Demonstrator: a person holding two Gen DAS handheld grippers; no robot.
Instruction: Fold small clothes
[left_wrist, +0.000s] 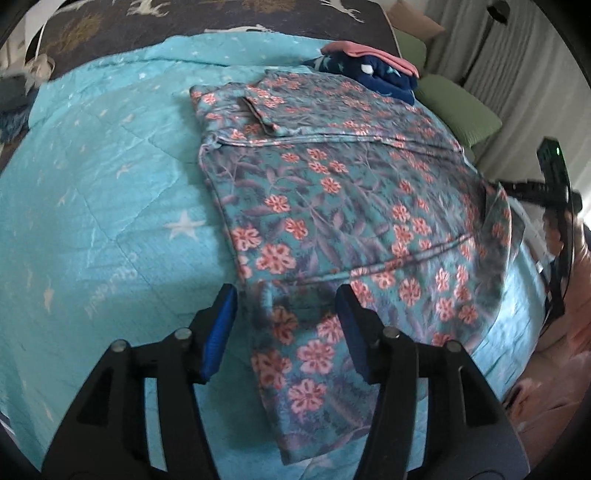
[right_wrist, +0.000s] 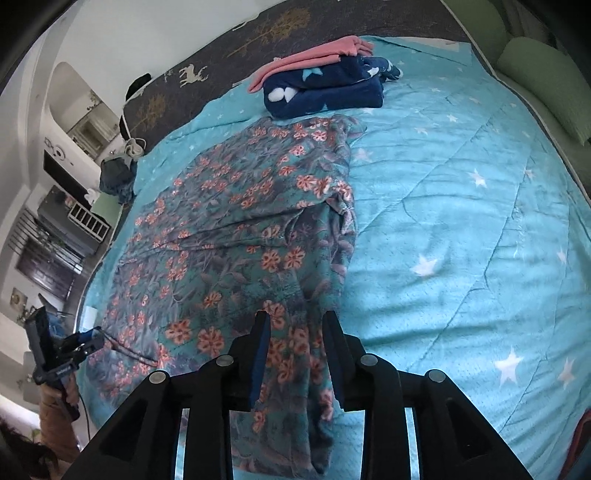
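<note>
A teal floral garment (left_wrist: 332, 206) with pink flowers lies partly folded on the light blue star quilt (left_wrist: 92, 206). It also shows in the right wrist view (right_wrist: 229, 236). My left gripper (left_wrist: 288, 295) is open, its blue-padded jaws straddling the garment's near left corner just above the cloth. My right gripper (right_wrist: 297, 317) is open with a narrower gap, over the garment's near right edge, cloth lying between and under its jaws. The left gripper (right_wrist: 55, 354) shows at the left edge of the right wrist view.
A folded stack of navy star-print cloth (right_wrist: 325, 88) with pink cloth (right_wrist: 314, 59) on top sits at the far end of the quilt. A dark deer-print blanket (right_wrist: 221, 62) lies behind. Green cushions (left_wrist: 458, 110) are on the right. A dark bundle (right_wrist: 118, 173) lies at the bed's left edge.
</note>
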